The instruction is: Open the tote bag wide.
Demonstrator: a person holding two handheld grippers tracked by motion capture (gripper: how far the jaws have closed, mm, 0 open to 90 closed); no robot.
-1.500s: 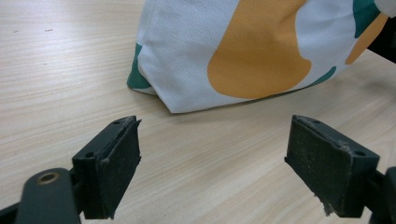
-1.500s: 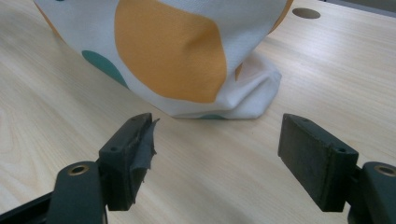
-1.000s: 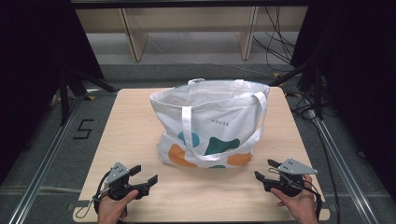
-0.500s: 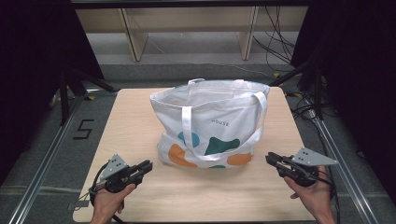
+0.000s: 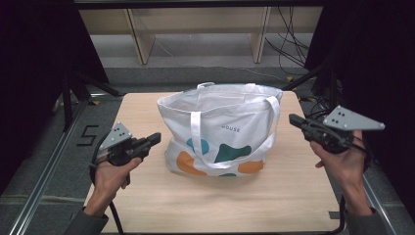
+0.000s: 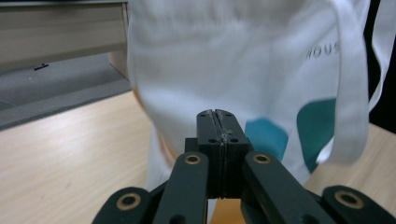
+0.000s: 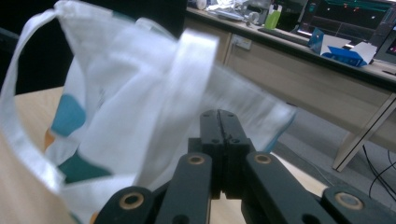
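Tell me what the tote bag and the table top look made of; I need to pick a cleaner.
Tote bag: seemingly woven cotton or canvas, matte white; it creases and slumps softly, with printed teal and orange shapes. Table top: looks like pale wood or wood-look laminate, smooth, with faint grain lines; which one is unclear.

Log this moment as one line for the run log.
left tool: shut, empty | right tool: shut, empty | white canvas tote bag with teal and orange shapes: upright between them, untouched
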